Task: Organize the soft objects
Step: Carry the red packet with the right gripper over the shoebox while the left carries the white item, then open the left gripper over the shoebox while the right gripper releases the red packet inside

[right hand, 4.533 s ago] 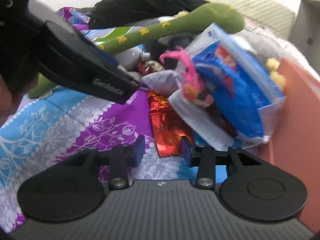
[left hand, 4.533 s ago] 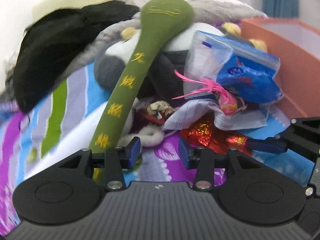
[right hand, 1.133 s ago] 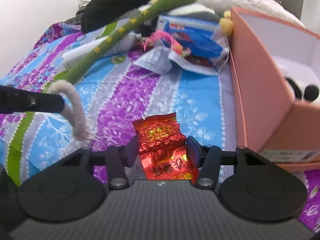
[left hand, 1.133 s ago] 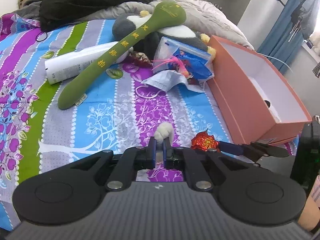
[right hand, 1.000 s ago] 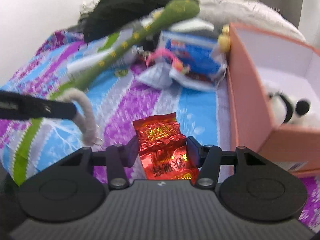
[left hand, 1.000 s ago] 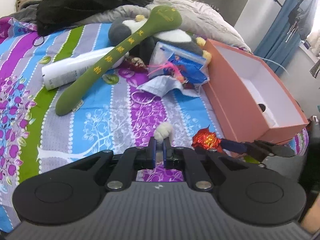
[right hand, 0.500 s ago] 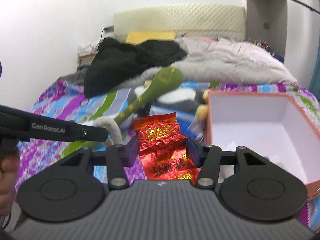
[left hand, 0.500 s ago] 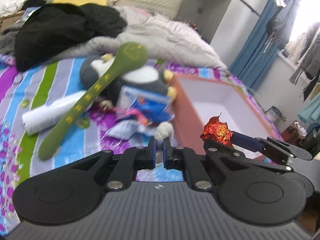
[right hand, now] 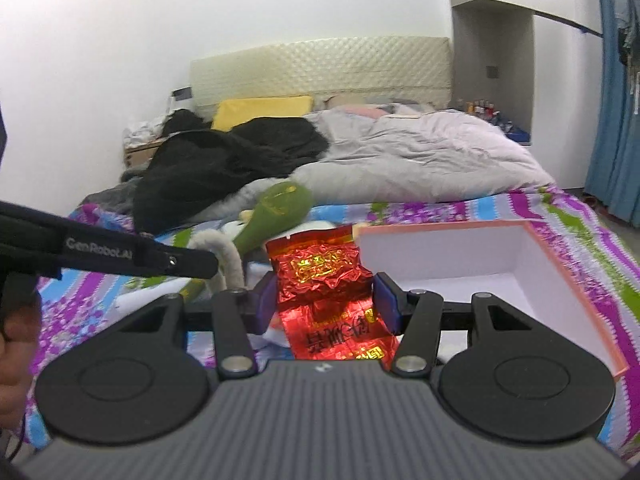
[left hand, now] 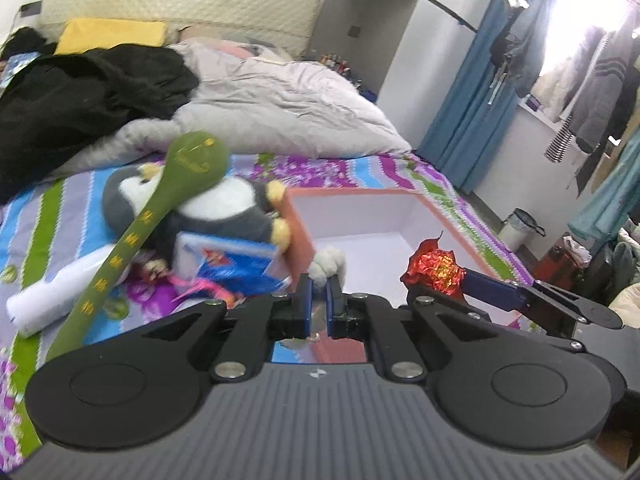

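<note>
My left gripper (left hand: 319, 294) is shut on a small white fuzzy keychain loop (left hand: 329, 265), held up before the near left corner of the pink box (left hand: 298, 236). My right gripper (right hand: 326, 300) is shut on a red foil packet (right hand: 324, 276); that packet also shows in the left wrist view (left hand: 434, 269), above the box's white inside. The box shows in the right wrist view (right hand: 576, 276) just ahead to the right. The fuzzy loop (right hand: 226, 254) hangs from the left gripper's tip there.
On the striped bedspread (left hand: 36, 216) lie a green plush spoon (left hand: 160, 204), a penguin plush (left hand: 224, 204), a blue plastic bag (left hand: 236, 268) and a white tube (left hand: 60, 292). A black garment (left hand: 80, 92) and a grey duvet (left hand: 280, 108) lie behind.
Both grippers have risen and tilted up, carrying the fuzzy loop and the red packet toward and over the pink box. Both stay shut on their objects.
</note>
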The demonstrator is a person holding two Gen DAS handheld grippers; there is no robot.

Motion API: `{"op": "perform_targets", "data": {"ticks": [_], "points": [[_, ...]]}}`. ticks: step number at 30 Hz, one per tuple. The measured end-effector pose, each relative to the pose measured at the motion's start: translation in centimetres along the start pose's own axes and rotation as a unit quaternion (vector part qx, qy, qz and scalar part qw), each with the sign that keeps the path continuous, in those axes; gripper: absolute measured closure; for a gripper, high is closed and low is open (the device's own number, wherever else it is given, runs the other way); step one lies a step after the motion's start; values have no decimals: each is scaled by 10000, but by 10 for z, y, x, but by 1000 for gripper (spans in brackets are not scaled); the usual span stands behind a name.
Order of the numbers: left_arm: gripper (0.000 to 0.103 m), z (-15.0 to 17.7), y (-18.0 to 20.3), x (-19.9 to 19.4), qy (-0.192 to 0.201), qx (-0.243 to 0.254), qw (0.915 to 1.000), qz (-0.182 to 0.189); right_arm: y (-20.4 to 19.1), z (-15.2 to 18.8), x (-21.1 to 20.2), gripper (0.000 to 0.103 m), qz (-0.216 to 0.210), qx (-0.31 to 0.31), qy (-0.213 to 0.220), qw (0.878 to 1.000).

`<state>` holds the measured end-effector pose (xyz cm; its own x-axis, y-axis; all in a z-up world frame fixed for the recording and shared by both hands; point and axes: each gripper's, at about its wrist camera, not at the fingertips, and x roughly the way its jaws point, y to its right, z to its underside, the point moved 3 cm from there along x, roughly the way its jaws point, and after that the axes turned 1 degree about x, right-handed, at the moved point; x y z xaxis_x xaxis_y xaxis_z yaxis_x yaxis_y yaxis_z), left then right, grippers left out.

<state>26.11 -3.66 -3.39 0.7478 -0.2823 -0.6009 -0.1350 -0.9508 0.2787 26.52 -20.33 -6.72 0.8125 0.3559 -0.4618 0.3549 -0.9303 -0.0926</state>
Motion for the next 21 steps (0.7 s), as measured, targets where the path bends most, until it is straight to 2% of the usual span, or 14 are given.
{"op": "perform_targets", "data": {"ticks": [5,10,16,21], "points": [[95,-26,28,27,-133,42,9993,350,38,-13,14,48,279,169,-141,9994],[95,-39,56,66,-448,134,9977,495,76,-18,26,48,604,374,-414,9966],[95,-42,76,121,-1066,88,9914,753,118,-8,46,47,874,642,-958,9895],[95,-38,88,161,-1522,153,9858,701,143,11,68,47,934,778,-1524,9808]]}}
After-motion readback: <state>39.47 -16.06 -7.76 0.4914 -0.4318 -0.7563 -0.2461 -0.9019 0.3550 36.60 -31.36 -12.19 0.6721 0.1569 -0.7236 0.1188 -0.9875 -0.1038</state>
